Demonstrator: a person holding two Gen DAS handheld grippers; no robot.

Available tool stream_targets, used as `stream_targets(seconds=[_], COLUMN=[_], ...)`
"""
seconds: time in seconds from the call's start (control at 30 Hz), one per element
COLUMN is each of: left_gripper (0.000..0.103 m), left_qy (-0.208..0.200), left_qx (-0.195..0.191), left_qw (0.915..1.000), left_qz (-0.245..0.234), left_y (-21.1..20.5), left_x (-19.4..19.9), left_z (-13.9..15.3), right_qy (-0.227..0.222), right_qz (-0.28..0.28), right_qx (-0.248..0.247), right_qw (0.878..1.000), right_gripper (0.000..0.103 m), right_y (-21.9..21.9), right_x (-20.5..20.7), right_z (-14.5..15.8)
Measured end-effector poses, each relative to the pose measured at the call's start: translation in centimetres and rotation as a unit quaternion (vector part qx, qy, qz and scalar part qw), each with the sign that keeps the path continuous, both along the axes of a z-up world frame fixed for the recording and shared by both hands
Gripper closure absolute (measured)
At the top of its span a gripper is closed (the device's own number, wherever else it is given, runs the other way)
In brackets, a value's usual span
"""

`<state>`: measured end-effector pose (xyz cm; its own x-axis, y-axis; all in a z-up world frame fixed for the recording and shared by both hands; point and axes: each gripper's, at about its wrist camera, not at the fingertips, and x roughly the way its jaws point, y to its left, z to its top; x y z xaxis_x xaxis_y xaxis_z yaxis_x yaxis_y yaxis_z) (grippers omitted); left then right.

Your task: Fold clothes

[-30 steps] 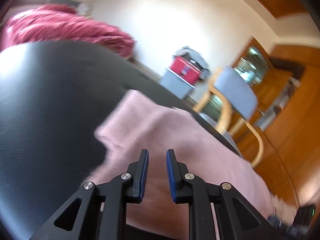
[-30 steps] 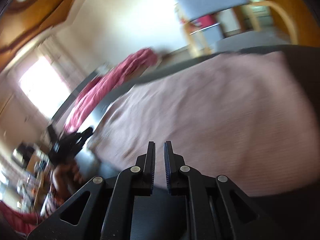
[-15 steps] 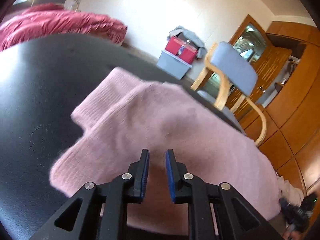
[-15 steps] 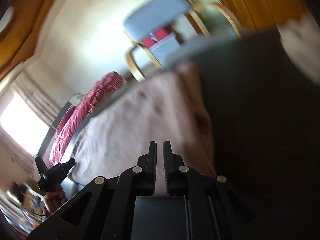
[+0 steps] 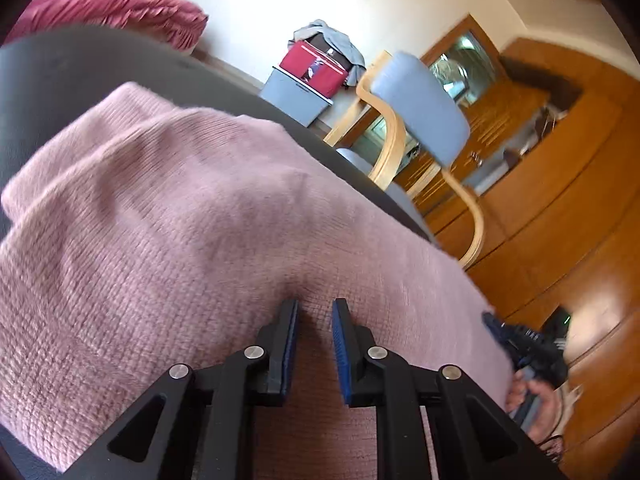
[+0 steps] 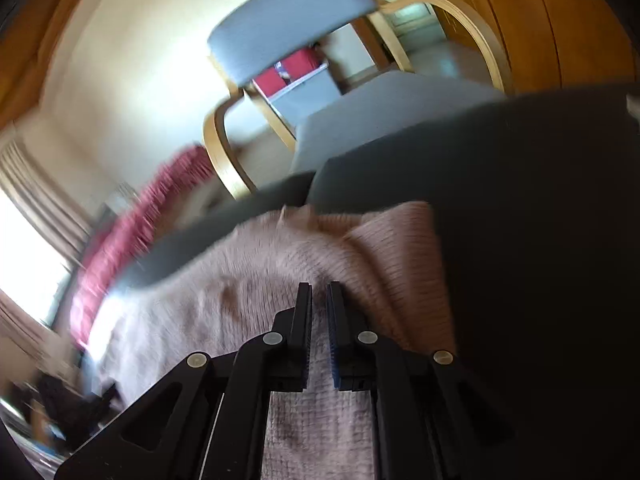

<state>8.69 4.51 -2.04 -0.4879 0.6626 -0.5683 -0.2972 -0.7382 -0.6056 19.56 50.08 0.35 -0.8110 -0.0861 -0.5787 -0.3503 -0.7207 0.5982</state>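
Observation:
A pink knit sweater (image 5: 180, 220) lies on a black table (image 5: 60, 68). My left gripper (image 5: 314, 308) presses its tips into the sweater's near edge; the jaws stand a narrow gap apart with fabric dimpled between them. In the right wrist view the sweater (image 6: 248, 300) is bunched, with a ribbed cuff or hem (image 6: 400, 248) at its right. My right gripper (image 6: 319, 292) is nearly shut, its tips on the fabric; whether it pinches cloth is unclear. The right gripper also shows in the left wrist view (image 5: 528, 344).
A wooden chair with a grey seat (image 5: 420, 112) stands beyond the table's far edge. A grey bin with a red bag (image 5: 308, 76) sits by the wall. Red bedding (image 5: 120, 8) lies at the far left. Wooden cabinets (image 5: 560, 168) line the right.
Both grippers have moved down and forward onto the sweater. The right view swung from the bare table back over the bunched sweater. The left jaws kept about the same gap.

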Motion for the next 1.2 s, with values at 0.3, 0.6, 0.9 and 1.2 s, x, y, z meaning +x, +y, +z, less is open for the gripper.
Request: stream_targets(seconds=[0.3,0.6,0.9,1.2], left_gripper=[0.088,0.088,0.088,0.088], left_qy=[0.005,0.005,0.005,0.006], left_qx=[-0.01,-0.006,-0.005,-0.005], left_qw=[0.9999,0.9999,1.0,1.0], left_qz=[-0.008,-0.007,-0.006,-0.006], left_y=[0.6,-0.6,-0.2,0.2], left_x=[0.4,0.6,0.3,0.0], left_z=[-0.1,-0.3,0.0,-0.2], right_qy=[0.02,0.051,0.009,0.028], right_qz=[-0.04,-0.045,-0.048,0.072], right_qx=[-0.003,-0.001,-0.039,-0.06], right_qw=[0.999,0.998,0.998,0.995], right_gripper=[0.094,0.034,0.033,0.023], right_y=[0.4,0.1,2.1,1.4], right_x=[1.7,7.2,10.5,7.5], right_z=[0.0,1.8,-0.5,-0.3])
